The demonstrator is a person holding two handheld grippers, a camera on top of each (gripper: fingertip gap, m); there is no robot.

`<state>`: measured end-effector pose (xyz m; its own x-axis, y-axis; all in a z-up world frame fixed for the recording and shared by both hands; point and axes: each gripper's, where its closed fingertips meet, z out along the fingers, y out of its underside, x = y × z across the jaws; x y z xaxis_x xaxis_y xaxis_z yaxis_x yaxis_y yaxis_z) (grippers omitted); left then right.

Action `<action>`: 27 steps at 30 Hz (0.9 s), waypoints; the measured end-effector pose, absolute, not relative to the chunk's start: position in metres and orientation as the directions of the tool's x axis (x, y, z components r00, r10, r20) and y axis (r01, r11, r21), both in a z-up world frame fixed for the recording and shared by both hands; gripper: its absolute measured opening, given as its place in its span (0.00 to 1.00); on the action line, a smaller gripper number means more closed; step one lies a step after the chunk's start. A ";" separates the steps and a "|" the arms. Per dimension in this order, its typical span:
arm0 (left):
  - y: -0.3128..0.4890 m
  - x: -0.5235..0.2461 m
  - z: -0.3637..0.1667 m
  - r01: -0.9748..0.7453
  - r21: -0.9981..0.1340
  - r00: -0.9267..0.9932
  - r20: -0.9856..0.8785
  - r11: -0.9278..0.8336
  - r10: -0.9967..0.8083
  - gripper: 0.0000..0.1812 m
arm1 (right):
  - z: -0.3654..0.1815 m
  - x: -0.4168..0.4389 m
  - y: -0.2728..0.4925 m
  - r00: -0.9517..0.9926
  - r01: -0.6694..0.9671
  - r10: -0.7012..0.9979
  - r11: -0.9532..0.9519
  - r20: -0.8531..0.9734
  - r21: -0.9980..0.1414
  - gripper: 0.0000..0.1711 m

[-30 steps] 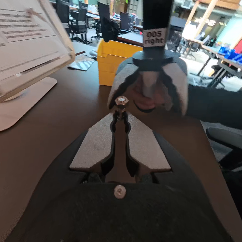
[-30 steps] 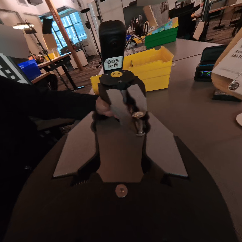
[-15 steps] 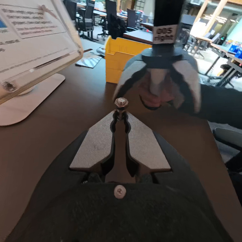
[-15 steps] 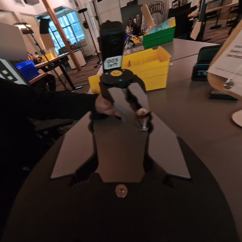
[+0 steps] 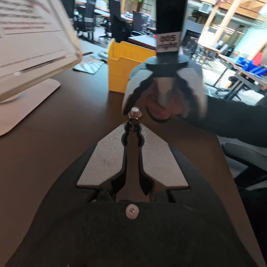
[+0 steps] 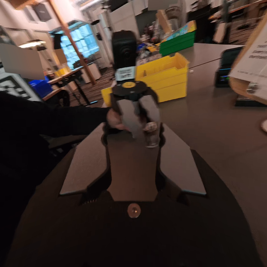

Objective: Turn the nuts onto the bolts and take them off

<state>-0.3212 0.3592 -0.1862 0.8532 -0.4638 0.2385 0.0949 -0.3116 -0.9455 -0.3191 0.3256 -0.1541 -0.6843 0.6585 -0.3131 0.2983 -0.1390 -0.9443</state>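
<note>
Two grippers face each other over a dark brown table [image 5: 60,130]. Nearest in the left wrist view, the left gripper [image 5: 133,127] has its jaws nearly closed, pinching the shank of a bolt [image 5: 133,124] right at the fingertips; the bolt stands upright with a hex nut [image 5: 135,114] threaded near its top end, above the tips. Just beyond it — blurred — the right gripper [image 5: 163,92] comes in from the far side with jaws spread wide, one fingertip just beside the nut; whether it touches can't be told. A hand [image 5: 161,106] in a dark sleeve grips its handle. In the right wrist view the right gripper [image 6: 132,132] is wide open and empty, the bolt [image 6: 151,137] sitting close inside its right finger [image 6: 177,166], contact unclear from blur. Past it the left gripper [image 6: 142,127] points down, clamped on that bolt, a hand [image 6: 114,119] holding it from the left. Farther back on the table: a yellow bin [image 6: 163,80] behind the grippers, a white stand with a printed sheet [image 5: 31,43] to one side, a small black device [image 6: 225,72] with a lit screen. Beyond, green bins [image 6: 177,44], office chairs [image 5: 89,24] and other desks — all soft-focus.
</note>
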 end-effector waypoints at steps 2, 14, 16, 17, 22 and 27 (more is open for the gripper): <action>0.364 -0.359 -0.191 0.183 -0.930 0.907 0.284 -0.319 -0.310 0.04 | -0.154 -0.316 0.325 -0.688 0.319 0.649 -0.131 -0.324 -0.939 0.36; 0.355 -0.301 -0.186 0.096 -0.938 0.793 0.274 -0.332 -0.544 0.05 | -0.155 -0.321 0.332 -0.669 0.308 0.661 -0.168 -0.339 -0.936 0.27; 0.354 -0.303 -0.186 0.098 -0.939 0.794 0.274 -0.329 -0.543 0.04 | -0.160 -0.320 0.329 -0.668 0.320 0.672 -0.127 -0.319 -0.939 0.18; 0.354 -0.303 -0.186 0.096 -0.942 0.796 0.267 -0.322 -0.542 0.04 | -0.160 -0.321 0.330 -0.664 0.304 0.686 -0.119 -0.299 -0.945 0.16; 0.355 -0.298 -0.185 0.085 -0.944 0.793 0.258 -0.318 -0.552 0.04 | -0.161 -0.321 0.336 -0.653 0.315 0.687 -0.137 -0.319 -0.939 0.09; 0.358 -0.297 -0.192 0.049 -0.942 0.814 0.230 -0.331 -0.533 0.05 | -0.169 -0.322 0.341 -0.610 0.366 0.725 -0.100 -0.320 -0.925 0.03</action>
<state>-0.2974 0.3575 -0.1915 0.8144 -0.5329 0.2297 0.0494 -0.3307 -0.9424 -0.3224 0.3405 -0.1692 -0.6099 0.7251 -0.3198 0.3663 -0.1000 -0.9251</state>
